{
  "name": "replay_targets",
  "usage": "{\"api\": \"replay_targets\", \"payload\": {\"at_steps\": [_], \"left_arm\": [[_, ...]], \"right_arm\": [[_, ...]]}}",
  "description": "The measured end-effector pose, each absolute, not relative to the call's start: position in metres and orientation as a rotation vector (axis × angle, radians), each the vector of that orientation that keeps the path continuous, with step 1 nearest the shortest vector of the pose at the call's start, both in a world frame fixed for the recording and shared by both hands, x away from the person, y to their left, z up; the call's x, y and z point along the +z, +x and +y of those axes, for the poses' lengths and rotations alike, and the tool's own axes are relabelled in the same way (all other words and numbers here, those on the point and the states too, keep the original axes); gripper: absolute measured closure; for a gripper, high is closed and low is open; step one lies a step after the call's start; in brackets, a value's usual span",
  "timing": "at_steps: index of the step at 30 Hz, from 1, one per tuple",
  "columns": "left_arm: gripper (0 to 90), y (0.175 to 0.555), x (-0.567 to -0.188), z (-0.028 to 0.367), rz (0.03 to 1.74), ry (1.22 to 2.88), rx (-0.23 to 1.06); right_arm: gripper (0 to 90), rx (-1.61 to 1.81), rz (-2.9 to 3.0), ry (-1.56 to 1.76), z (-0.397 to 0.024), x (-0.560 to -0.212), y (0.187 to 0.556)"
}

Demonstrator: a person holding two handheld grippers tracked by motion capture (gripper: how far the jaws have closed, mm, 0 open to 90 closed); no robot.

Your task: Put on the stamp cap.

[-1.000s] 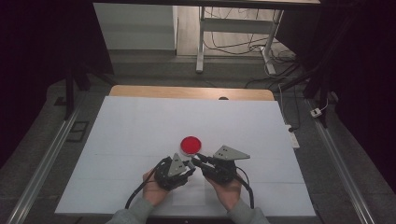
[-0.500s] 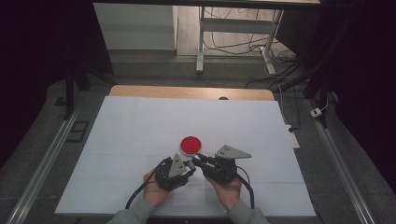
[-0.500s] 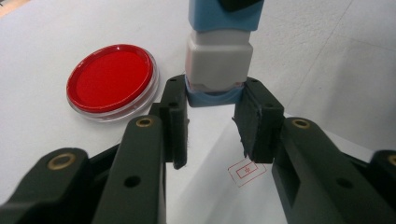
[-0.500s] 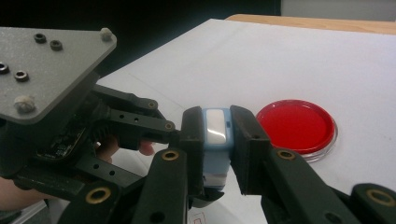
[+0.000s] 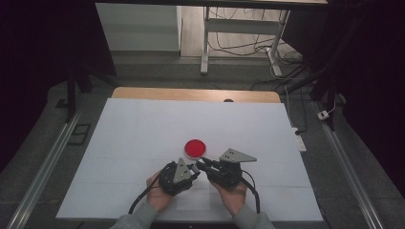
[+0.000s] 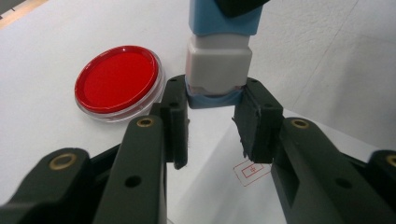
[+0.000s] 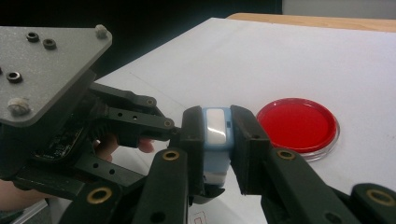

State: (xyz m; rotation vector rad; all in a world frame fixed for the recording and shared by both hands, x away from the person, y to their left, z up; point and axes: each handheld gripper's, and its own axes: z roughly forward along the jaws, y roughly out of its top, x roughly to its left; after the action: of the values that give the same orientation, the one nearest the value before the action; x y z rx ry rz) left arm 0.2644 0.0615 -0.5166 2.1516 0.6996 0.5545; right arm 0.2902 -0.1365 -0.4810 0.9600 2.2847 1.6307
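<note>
A small blue-and-white block (image 6: 218, 63) hangs between my two grippers just above the white table (image 5: 143, 133). My left gripper (image 6: 215, 95) is shut on the block's blue lower end, one pad against each side. My right gripper (image 7: 217, 119) is shut on the other part of the block (image 7: 215, 133), whose white face shows between the jaws. In the high view the left gripper (image 5: 193, 169) and right gripper (image 5: 200, 164) meet tip to tip near the table's front edge. A round red dish with a clear rim (image 5: 195, 148) lies flat just beyond them, also seen as a red dish (image 6: 116, 79) (image 7: 299, 125).
A sheet of paper with a small red printed square (image 6: 252, 170) lies under the grippers. The table's wooden far edge (image 5: 191, 94) borders a grey floor with cables and a desk frame (image 5: 205, 47). Metal rails (image 5: 43, 167) run along both sides.
</note>
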Motion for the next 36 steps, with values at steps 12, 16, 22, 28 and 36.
{"api": "replay_targets", "payload": {"at_steps": [12, 16, 22, 28, 36], "left_arm": [[65.8, 0.2621, -0.5169, 0.0587, 0.681, 2.17, 0.587], [65.9, 0.2609, -0.516, 0.0581, 0.678, 2.163, 0.6], [65.8, 0.2623, -0.5154, 0.0596, 0.679, 2.161, 0.574], [65.2, 0.2641, -0.5171, 0.0609, 0.682, 2.165, 0.552], [63.8, 0.2653, -0.5163, 0.0629, 0.684, 2.154, 0.529]], "right_arm": [[75.9, 1.593, 2.323, 0.959, -0.1345, -0.4824, 0.2912], [76.0, 1.577, 2.332, 0.959, -0.1333, -0.4832, 0.2909], [75.9, 1.583, 2.331, 0.956, -0.1336, -0.4827, 0.291], [75.8, 1.589, 2.324, 0.95, -0.1349, -0.4813, 0.2916], [75.8, 1.59, 2.316, 0.92, -0.135, -0.4801, 0.2904]]}}
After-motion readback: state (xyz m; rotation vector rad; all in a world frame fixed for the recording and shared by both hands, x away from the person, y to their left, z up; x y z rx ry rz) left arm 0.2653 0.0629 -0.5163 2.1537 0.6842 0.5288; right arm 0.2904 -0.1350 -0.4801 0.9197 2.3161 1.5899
